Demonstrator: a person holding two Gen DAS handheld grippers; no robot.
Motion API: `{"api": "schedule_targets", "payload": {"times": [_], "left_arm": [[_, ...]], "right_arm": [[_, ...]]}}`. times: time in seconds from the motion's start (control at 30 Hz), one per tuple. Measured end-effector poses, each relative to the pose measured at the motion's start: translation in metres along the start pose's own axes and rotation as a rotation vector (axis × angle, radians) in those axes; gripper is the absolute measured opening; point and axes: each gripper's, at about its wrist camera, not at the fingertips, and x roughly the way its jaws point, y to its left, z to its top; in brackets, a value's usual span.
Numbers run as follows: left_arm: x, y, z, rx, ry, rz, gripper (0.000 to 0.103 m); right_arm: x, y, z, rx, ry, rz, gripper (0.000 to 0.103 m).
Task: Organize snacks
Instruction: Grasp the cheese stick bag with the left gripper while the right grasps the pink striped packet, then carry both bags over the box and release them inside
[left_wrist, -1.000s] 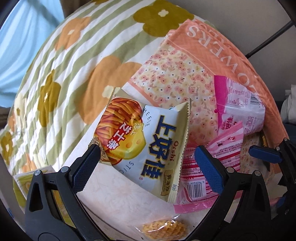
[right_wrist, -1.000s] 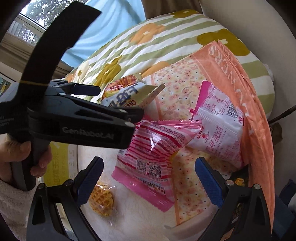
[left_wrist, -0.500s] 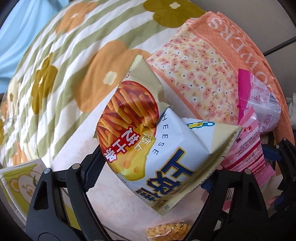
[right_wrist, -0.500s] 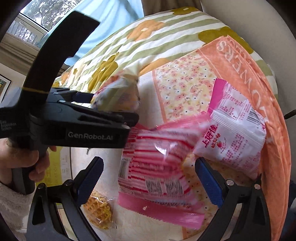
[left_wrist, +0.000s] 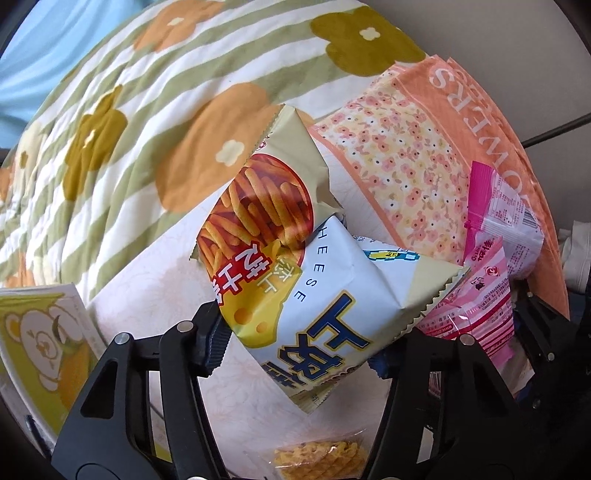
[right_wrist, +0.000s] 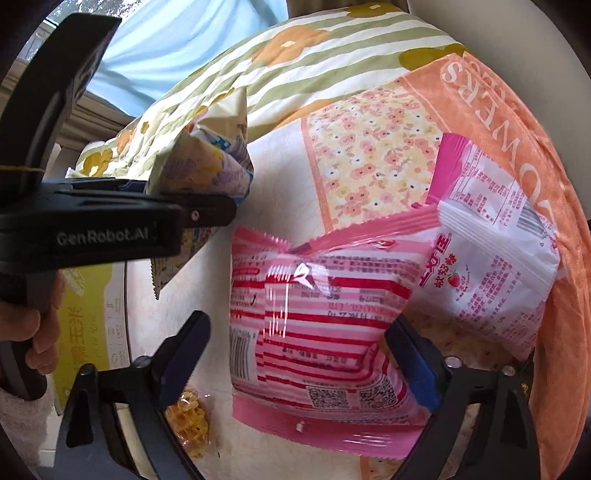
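Crinkly, light cheese-stick bag (left_wrist: 317, 295) buckles as the left gripper (left_wrist: 299, 347) closes on its middle; right gripper (right_wrist: 306, 354) closing around the striped pink packet (right_wrist: 317, 325), not yet pinching.

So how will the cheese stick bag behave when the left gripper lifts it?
The cheese stick bag looks puffy and creased, so probably light and crushable. The closing left gripper already dents it; its glossy film may slip.

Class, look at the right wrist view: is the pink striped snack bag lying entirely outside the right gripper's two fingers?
No. The pink striped snack bag sits between the right gripper's closing jaws, with a blue finger pad at each side.
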Motion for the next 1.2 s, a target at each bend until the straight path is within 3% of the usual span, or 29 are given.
{"api": "schedule_targets", "payload": {"times": [0.1, 0.2, 0.4, 0.67, 0.9, 1.2], "left_arm": [[-0.003, 0.003, -0.006, -0.031, -0.010, -0.009, 0.053], [-0.007, 0.005, -0.014, -0.057, -0.019, -0.012, 0.051], [-0.028, 0.012, -0.029, -0.129, -0.059, -0.027, 0.049], [-0.104, 0.024, -0.051, -0.204, -0.220, -0.037, 0.049], [-0.190, 0.066, -0.087, -0.282, -0.382, -0.005, 0.049], [-0.251, 0.167, -0.149, -0.389, -0.451, 0.072, 0.049]], "right_arm": [[0.003, -0.002, -0.003, -0.020, 0.022, -0.018, 0.072], [0.000, -0.005, -0.004, -0.025, 0.021, -0.018, 0.068], [-0.022, -0.003, -0.016, -0.059, -0.020, -0.027, 0.066], [-0.060, 0.012, -0.009, -0.139, -0.078, -0.049, 0.066], [-0.112, 0.060, 0.012, -0.307, -0.175, -0.018, 0.066], [-0.137, 0.171, 0.036, -0.460, -0.264, 0.065, 0.066]]}}
